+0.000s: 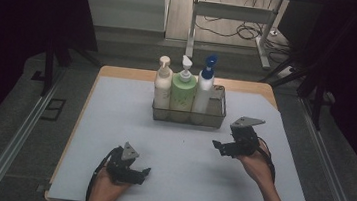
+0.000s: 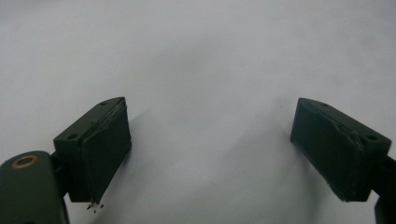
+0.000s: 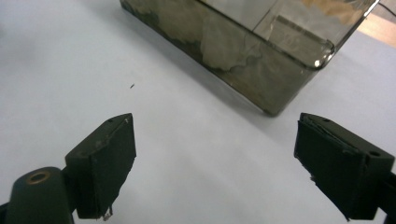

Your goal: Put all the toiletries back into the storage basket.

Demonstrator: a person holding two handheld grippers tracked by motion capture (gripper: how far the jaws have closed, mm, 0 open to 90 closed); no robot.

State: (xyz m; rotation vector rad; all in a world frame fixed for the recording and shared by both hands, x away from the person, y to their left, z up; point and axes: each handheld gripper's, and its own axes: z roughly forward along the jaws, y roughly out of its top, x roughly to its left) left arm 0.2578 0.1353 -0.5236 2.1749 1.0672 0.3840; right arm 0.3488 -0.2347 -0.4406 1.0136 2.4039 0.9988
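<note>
Clear bin (image 1: 216,115) at the far middle of the white mat (image 1: 113,124), holding three upright pump bottles (image 1: 184,88) in a row. Right gripper (image 1: 218,147): jaws wide apart, empty, near the bin's front right corner. Left gripper (image 1: 146,171): jaws wide apart, empty, at the near edge, well apart from the bin.

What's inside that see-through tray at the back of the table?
Three pump bottles stand in the tray: a cream one, a green one and a white one with a blue pump. Their bottoms are blurred behind the tinted wall.
</note>
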